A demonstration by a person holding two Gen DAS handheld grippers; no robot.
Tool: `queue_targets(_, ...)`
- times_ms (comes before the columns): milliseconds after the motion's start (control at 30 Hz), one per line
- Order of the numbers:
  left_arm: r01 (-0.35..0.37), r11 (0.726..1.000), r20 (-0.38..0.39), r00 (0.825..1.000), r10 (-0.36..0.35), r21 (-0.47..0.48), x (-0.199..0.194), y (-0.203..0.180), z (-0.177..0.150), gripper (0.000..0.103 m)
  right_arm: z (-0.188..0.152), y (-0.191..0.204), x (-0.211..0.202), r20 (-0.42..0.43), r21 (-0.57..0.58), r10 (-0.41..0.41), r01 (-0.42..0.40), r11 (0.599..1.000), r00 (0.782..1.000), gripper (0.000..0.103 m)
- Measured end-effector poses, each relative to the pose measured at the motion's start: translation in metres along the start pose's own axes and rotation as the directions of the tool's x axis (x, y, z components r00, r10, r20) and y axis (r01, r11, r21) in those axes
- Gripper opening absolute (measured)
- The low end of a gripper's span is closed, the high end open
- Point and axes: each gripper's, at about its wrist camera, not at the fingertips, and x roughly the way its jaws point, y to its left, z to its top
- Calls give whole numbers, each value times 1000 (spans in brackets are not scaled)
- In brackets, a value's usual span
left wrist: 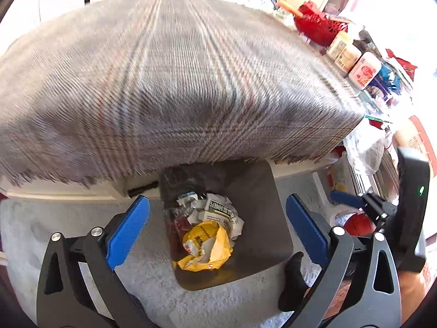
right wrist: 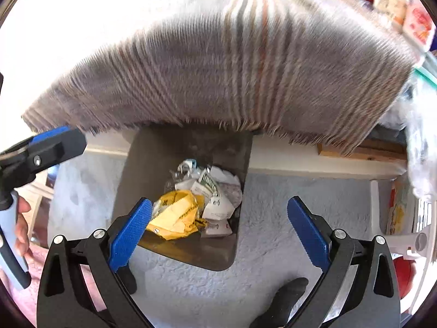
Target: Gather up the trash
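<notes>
Ahead of both hand-held grippers, a grey plaid woven cloth with a frayed fringe (left wrist: 174, 82) looks soft and fuzzy, its twill ribs rough. Below it stands a dark matt smooth-walled bin (left wrist: 262, 213), probably plastic. Inside lie a crumpled glossy yellow plastic wrapper (left wrist: 204, 243) and creased white printed paper scraps (left wrist: 221, 210). The pale shaggy carpet (right wrist: 273, 213) around the bin is nubby and matt. The left gripper (left wrist: 217, 229) and right gripper (right wrist: 218, 228) carry blue ribbed rubbery-looking pads (right wrist: 129, 231) on matt black plastic arms with shiny metal rivets (right wrist: 339, 233). To the right, a red perforated plastic basket (left wrist: 319, 24) gleams, as do glossy labelled jars (left wrist: 364, 69).
</notes>
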Motion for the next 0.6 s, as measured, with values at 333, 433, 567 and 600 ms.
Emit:
queue_targets(333,-75,996,220,974,61,52,-99,-10,34,95,38,2,-120,292,-28,-55,66,997,955,100)
queue_targets(433,-110,992,284,955,88,62,-118,-10,44,95,48,0,-142,359,-30,-67,83,996,931,100)
queue_targets(567,-161,984,380,917,122,72,-132,-10,54,95,64,-3,-169,474,-9,-80,95,995,877,100)
queue_targets(600,-170,983,403,906,128,71,-133,-9,56,95,66,-4,-176,497,-2,-79,92,996,864,100)
